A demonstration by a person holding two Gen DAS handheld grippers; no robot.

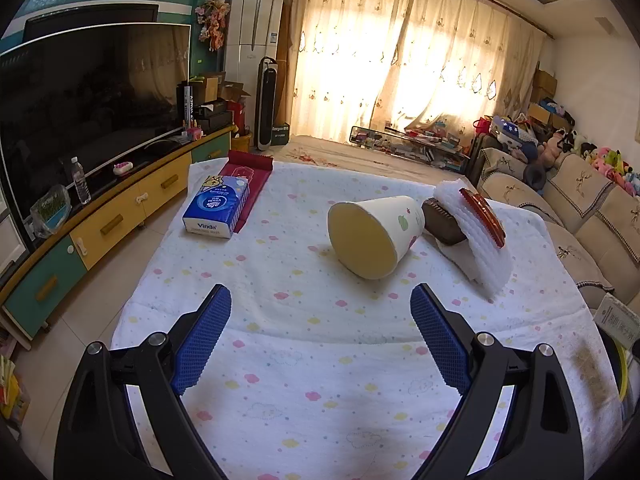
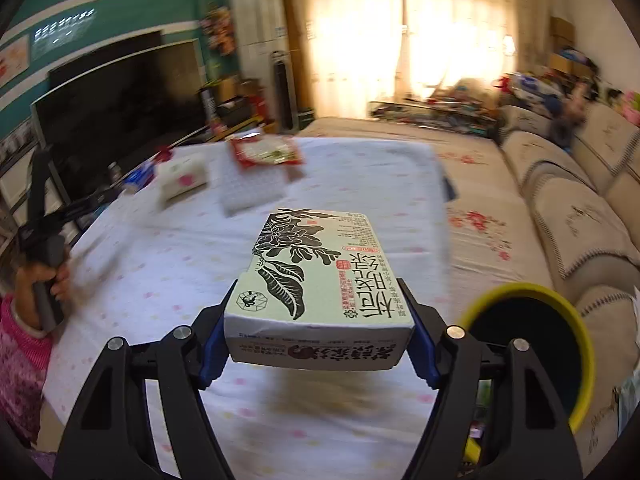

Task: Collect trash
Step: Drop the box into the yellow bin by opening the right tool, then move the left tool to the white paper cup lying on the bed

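Note:
My right gripper (image 2: 318,320) is shut on a pale green tea box (image 2: 316,276) with black leaf print, held above the cloth-covered table (image 2: 160,280). A yellow-rimmed trash bin (image 2: 532,352) stands just to its right, below the table edge. My left gripper (image 1: 320,312) is open and empty over the table (image 1: 300,380). Ahead of it a paper cup (image 1: 372,236) lies on its side, mouth toward me. Right of the cup, a white foam sheet (image 1: 476,232), a red wrapper (image 1: 482,216) and a dark piece (image 1: 442,220) lie together.
A blue Vinda tissue pack (image 1: 218,212) rests on a red box (image 1: 248,180) at the table's far left. A TV (image 1: 88,108) and low cabinet (image 1: 116,220) run along the left. A sofa (image 1: 580,216) lines the right. The bin's rim (image 1: 622,372) shows at the right edge.

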